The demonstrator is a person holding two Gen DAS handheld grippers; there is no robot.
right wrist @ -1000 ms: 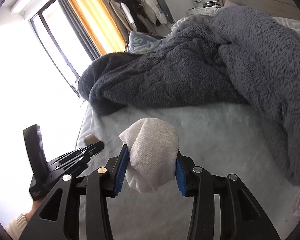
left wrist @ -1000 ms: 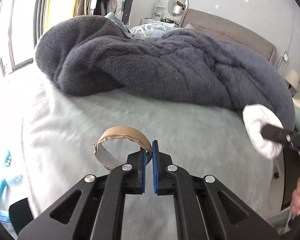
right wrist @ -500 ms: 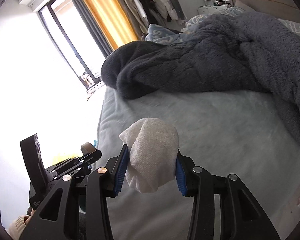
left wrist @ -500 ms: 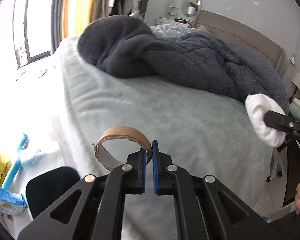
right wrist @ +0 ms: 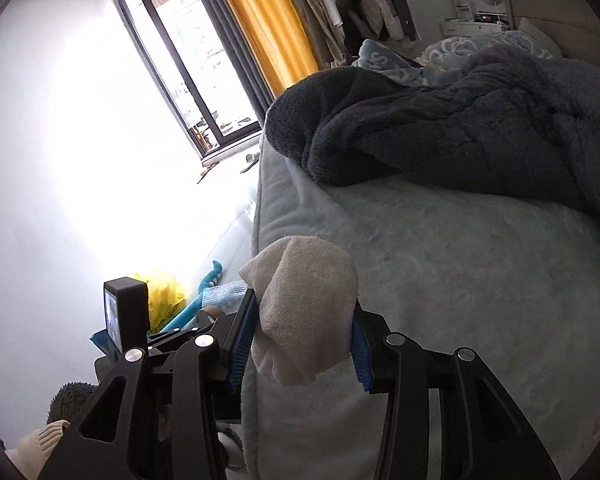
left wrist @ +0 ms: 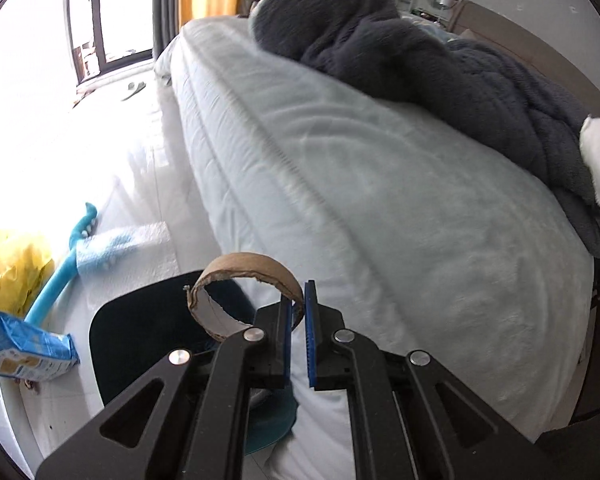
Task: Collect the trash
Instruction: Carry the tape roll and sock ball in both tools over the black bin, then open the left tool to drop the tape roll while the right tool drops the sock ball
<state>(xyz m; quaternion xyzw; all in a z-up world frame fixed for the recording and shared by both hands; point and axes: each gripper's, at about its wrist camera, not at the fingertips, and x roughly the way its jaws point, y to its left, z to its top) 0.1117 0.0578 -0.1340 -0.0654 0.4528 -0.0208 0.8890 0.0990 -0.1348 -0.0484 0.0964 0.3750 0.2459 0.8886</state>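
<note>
Bedside: cardboard ring [left wrist: 244, 294] pinched in left claw [left wrist: 298, 334].

Cardboard ring [left wrist: 236, 288]: brown, torn at one edge, grey inside; standing on edge, its right wall pinched between the left tongs [left wrist: 298, 336], held over the dark bin [left wrist: 140, 332] beside the bed.

Tissue wad [right wrist: 306, 308]: white, crumpled, textured; clamped between the right tongs [right wrist: 302, 344], above the bed's edge.

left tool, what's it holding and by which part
The left tool is shut on a torn cardboard ring, pinching its wall on the right side; the rest sticks out to the left.
</note>
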